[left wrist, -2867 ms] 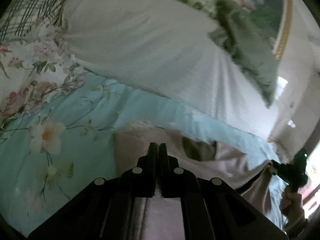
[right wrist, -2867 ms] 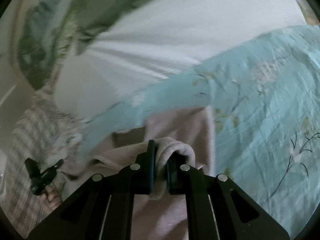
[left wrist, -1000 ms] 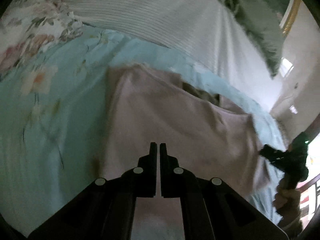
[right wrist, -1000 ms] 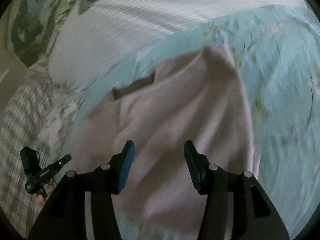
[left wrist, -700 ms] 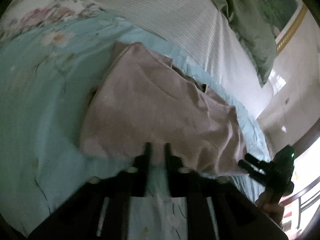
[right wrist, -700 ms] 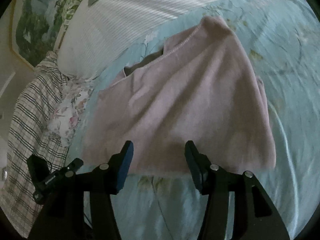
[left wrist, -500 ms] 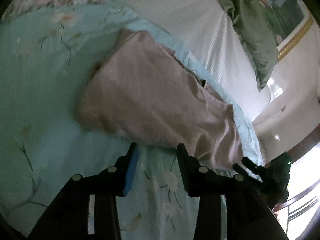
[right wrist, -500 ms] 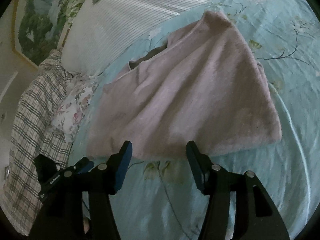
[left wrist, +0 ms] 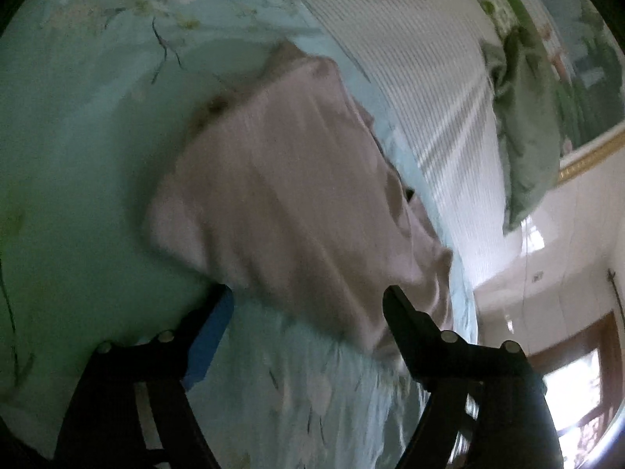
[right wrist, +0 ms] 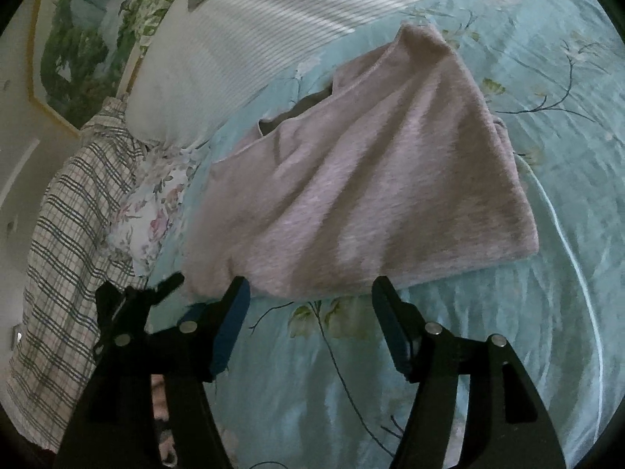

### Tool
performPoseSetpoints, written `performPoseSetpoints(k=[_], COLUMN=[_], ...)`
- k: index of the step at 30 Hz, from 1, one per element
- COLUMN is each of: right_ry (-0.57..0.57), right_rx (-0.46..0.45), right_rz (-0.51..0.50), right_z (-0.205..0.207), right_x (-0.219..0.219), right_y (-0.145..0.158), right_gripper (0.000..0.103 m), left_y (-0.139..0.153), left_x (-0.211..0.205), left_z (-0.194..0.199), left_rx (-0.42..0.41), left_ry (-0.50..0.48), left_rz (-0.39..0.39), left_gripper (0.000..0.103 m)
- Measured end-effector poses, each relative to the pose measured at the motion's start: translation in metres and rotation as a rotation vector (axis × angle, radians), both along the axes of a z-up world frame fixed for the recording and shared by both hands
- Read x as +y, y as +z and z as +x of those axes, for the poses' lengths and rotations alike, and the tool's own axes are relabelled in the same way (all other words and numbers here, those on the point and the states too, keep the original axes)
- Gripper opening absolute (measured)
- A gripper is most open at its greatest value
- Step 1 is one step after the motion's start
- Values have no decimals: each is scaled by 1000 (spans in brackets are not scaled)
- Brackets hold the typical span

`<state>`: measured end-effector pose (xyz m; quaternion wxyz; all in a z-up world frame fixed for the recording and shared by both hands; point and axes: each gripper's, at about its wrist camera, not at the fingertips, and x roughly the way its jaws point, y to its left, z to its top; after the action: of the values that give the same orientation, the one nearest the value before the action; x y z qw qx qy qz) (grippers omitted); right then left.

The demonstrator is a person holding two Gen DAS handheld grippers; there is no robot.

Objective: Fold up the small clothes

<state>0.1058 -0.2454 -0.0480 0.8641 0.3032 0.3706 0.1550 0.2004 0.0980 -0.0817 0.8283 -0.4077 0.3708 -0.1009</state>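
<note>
A: Pink knit, one piece: a small garment [right wrist: 367, 179] is laid flat on the pale blue floral bedspread [right wrist: 547, 90], its neckline turned toward 11 o'clock in the right wrist view. What else is counted?

B: Two grippers. The left gripper [left wrist: 308, 305] is seen with jaws opening; only bedspread and the garment's near hem are framed between them, with nothing pressed. The right gripper [right wrist: 310, 297] is likewise opening, its tips held just short of the hem, nothing clamped.

A: Bedding?

B: One white ribbed pillow [right wrist: 273, 23] at 12 o'clock, one plaid cloth [right wrist: 66, 226] at 9, one floral cushion [right wrist: 152, 211] beside it, one framed landscape picture [right wrist: 74, 43] at 10.

A: Edges and free room?

B: The garment's far edge is found near the pillow, apart from it. Open bedspread is recorded from 3 to 6 o'clock. At 8 o'clock the left gripper is met just beside the hem corner.
</note>
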Motion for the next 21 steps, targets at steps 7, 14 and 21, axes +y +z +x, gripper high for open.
performPoseSetpoints(k=[7,14,21], right_ry=[2,-8,-27], right_rx=[-10,-27,-22], right_rz=[20,13,16], right_z=[4,21,52], right_x=[-5,-19,-43], right_y=[5,17,19], right_gripper=[66,66,66], left_y=[3,3,54], left_x=[13,24,-21], left_z=[37,53,48], left_rx=[12,-11,-158], left_ry=[97,119,20], left_rz=[37,65,243], left_gripper=[76,12,9])
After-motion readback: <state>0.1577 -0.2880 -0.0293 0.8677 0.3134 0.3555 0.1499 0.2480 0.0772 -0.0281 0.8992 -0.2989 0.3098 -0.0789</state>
